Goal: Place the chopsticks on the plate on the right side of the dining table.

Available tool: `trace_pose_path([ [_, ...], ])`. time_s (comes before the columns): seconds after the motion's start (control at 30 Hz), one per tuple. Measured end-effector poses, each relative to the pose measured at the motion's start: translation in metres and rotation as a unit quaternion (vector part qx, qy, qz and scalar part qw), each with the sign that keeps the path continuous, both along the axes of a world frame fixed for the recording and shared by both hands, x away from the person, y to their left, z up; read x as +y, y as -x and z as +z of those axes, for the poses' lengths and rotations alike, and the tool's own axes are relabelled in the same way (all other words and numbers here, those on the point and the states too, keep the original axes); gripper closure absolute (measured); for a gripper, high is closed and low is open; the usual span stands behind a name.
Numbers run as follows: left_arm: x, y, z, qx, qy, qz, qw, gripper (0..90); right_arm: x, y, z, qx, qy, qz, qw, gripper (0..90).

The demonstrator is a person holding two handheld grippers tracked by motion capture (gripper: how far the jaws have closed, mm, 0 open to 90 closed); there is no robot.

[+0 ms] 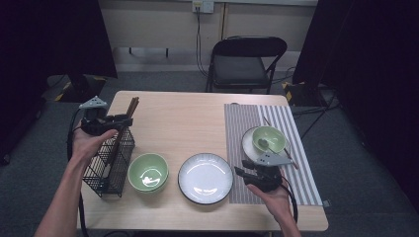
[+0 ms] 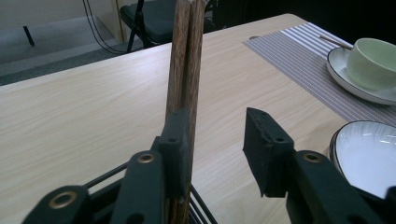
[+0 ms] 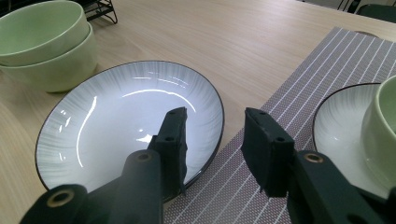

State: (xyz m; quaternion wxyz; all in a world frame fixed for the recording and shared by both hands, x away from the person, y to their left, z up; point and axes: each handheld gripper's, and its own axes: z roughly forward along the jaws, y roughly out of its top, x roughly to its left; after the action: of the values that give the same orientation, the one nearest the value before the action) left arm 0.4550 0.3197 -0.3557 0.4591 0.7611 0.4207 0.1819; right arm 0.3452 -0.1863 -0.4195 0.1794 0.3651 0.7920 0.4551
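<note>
Black left tongs (image 2: pixel 217 140) rise from the bottom of the left gripper view with a pair of brown wooden chopsticks (image 2: pixel 186 60) standing upright between the jaws; the sticks lie against the inner face of the jaw on the picture's left, while the other jaw stands clear of them with a gap, so the tongs are partly open and not clamped. In the high view the left tongs (image 1: pixel 118 121) sit at middle left over a black wire basket (image 1: pixel 109 165), from which the chopsticks (image 1: pixel 131 107) lean up toward the top of the frame.

The right tongs (image 3: pixel 215 140) are parted with nothing between them, hanging above the seam where a white black-rimmed plate (image 3: pixel 126 121) meets a striped placemat (image 3: pixel 299 84). In the high view these right tongs (image 1: pixel 249 174) sit at lower right of centre, just beside the plate (image 1: pixel 205 177).

Two stacked green bowls (image 1: pixel 148 172) stand between basket and plate on the pale wooden counter (image 1: pixel 178 118). On the placemat (image 1: pixel 237 128) a green cup (image 1: pixel 269 139) rests on a saucer (image 1: pixel 248 145). A black folding chair (image 1: pixel 247 61) stands beyond the counter's far edge
</note>
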Motion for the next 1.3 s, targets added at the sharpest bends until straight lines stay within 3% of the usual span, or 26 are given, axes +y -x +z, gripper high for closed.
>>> trace_pose_path([
  [0.27,-0.005,-0.007,0.002,0.008,-0.021,-0.001,0.9997,60.9,0.0,-0.001,0.0,0.002,0.0,0.001,1.0,60.1],
  [0.43,-0.006,-0.01,0.002,0.01,-0.012,-0.003,0.9999,62.3,0.001,0.0,0.0,0.001,0.0,0.003,1.0,60.2],
  [0.73,-0.009,-0.011,-0.001,0.022,-0.033,-0.013,0.9991,62.3,0.0,0.0,0.0,0.001,-0.002,0.007,1.0,60.3],
  [0.9,-0.009,-0.01,-0.001,0.028,-0.026,-0.019,0.9991,67.7,0.001,-0.001,0.0,0.002,0.0,0.005,1.0,60.2],
  [1.0,-0.008,-0.007,0.001,0.03,-0.01,-0.026,0.9992,70.7,0.001,-0.001,0.0,0.002,0.0,0.004,1.0,60.1],
  [1.07,-0.008,-0.006,0.002,0.026,-0.023,-0.029,0.999,72.3,0.001,-0.001,0.0,0.002,0.0,0.004,1.0,59.9],
  [1.23,-0.009,-0.004,0.003,0.026,-0.019,-0.028,0.9991,73.7,0.001,-0.001,0.0,0.002,0.0,0.003,1.0,59.9],
  [1.3,-0.01,-0.005,0.002,0.023,-0.031,-0.032,0.9987,71.4,0.001,-0.001,0.0,0.001,-0.001,0.004,1.0,59.9],
])
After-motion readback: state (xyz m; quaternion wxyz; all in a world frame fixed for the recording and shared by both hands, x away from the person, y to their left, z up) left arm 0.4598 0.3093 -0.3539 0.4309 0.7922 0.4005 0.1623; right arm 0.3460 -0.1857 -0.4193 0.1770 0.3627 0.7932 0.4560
